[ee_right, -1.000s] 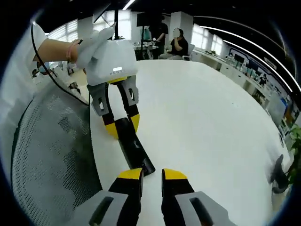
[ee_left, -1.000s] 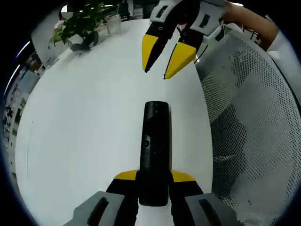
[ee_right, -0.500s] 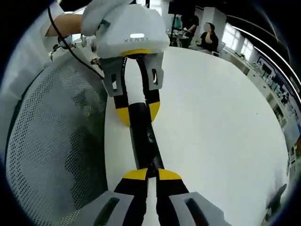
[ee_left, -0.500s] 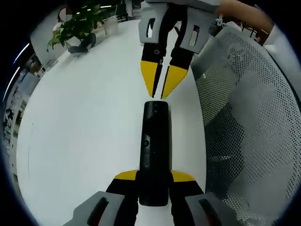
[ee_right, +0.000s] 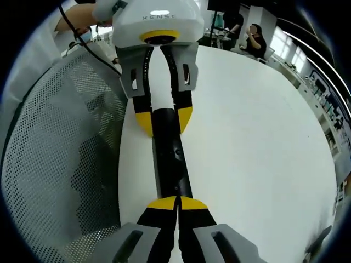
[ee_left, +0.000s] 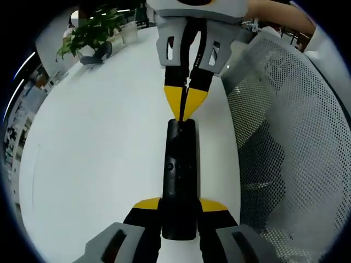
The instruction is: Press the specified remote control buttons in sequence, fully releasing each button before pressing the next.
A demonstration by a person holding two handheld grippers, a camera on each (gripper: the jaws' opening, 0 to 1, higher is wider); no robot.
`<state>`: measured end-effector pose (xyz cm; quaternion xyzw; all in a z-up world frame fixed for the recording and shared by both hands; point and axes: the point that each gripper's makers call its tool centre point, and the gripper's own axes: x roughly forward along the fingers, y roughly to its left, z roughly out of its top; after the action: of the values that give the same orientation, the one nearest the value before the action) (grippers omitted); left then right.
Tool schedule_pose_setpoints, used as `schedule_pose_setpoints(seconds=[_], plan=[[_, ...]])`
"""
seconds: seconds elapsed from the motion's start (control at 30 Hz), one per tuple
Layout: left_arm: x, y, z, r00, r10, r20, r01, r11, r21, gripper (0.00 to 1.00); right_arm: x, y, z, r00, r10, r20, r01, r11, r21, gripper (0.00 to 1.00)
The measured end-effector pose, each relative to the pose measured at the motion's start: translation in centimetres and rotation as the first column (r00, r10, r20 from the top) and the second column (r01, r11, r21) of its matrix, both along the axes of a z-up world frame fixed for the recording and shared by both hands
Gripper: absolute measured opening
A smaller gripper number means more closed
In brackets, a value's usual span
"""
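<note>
1. Lying lengthwise on the white tabletop [ee_left: 93,137], the black remote [ee_left: 180,175] runs between both tongs.
2. Left tongs [ee_left: 180,207] clamp the remote's near end.
3. Right tongs [ee_left: 185,107], tips pinched together, touch its far end.
4. Mesh chair [ee_left: 285,142] beside the tabletop edge.

One remote, two grippers, one table

A single black remote control [ee_left: 179,175] lies on one white table [ee_left: 98,142]. Two grippers appear: the left gripper [ee_left: 180,207] and the right gripper [ee_left: 185,105]. Also one mesh chair back [ee_left: 285,137], one potted plant [ee_left: 90,30], and two people [ee_right: 249,35] seated far off.
</note>
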<state>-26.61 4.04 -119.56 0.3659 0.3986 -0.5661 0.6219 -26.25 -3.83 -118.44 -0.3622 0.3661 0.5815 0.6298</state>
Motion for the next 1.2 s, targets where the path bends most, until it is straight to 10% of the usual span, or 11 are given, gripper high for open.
schedule_pose_setpoints(seconds=[0.43, 0.8, 1.2], plan=[[0.0, 0.2, 0.0, 1.0, 0.007, 0.002, -0.007, 0.997, -0.078, 0.22, 0.0, 0.2, -0.3, 0.971, 0.209, 0.119, -0.189, 0.969, -0.157, 0.0], [0.0, 0.1, 0.0, 1.0, 0.001, 0.003, 0.0, 0.995, -0.102, 0.22, 0.3, 0.1, 0.0, 0.999, -0.013, 0.048, 0.01, 0.998, 0.066, 0.0], [0.0, 0.1, 0.0, 1.0, 0.007, -0.001, -0.007, 0.995, -0.096, 0.22, 0.0, 1.5, 0.0, 0.992, 0.099, 0.074, -0.1, 0.995, 0.011, 0.0]])
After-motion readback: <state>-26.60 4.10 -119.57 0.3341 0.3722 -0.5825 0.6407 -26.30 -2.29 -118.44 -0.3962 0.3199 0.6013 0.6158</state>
